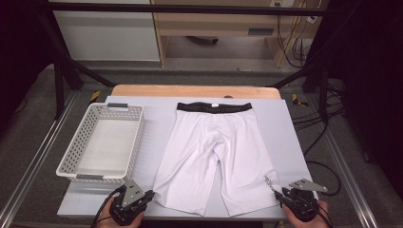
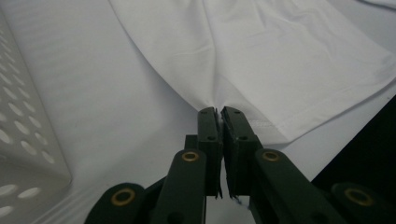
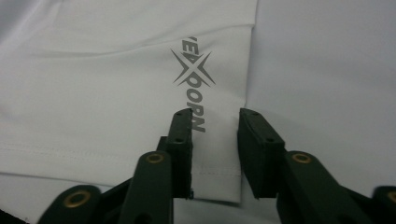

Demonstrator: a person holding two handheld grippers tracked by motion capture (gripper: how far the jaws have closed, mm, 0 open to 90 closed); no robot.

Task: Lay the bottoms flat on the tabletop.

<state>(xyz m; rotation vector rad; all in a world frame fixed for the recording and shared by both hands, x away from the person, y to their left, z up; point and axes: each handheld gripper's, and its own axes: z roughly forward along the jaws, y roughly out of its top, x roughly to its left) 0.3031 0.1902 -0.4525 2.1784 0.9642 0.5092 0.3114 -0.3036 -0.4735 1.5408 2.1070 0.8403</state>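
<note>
Soft, limp white stretch-fabric shorts [image 1: 216,156]: left gripper [image 2: 219,114] pinches the seven-o'clock hem corner; right gripper [image 3: 215,121] straddles the five-o'clock hem, jaws spread.

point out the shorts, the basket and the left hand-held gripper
white shorts [image 1: 209,142], high view, on the crotch panel
white basket [image 1: 134,142], high view, on its right wall
left hand-held gripper [image 2: 219,112], left gripper view, between the fingertips pinching the hem

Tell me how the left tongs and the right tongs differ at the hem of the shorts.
The left tongs are shut, pinching the shorts at one leg's outer hem corner; the right tongs stand apart, straddling the other leg's side edge without pressing it. Fabric puckers at the left tongs but lies flat between the right. Both sit at the hems.
</note>
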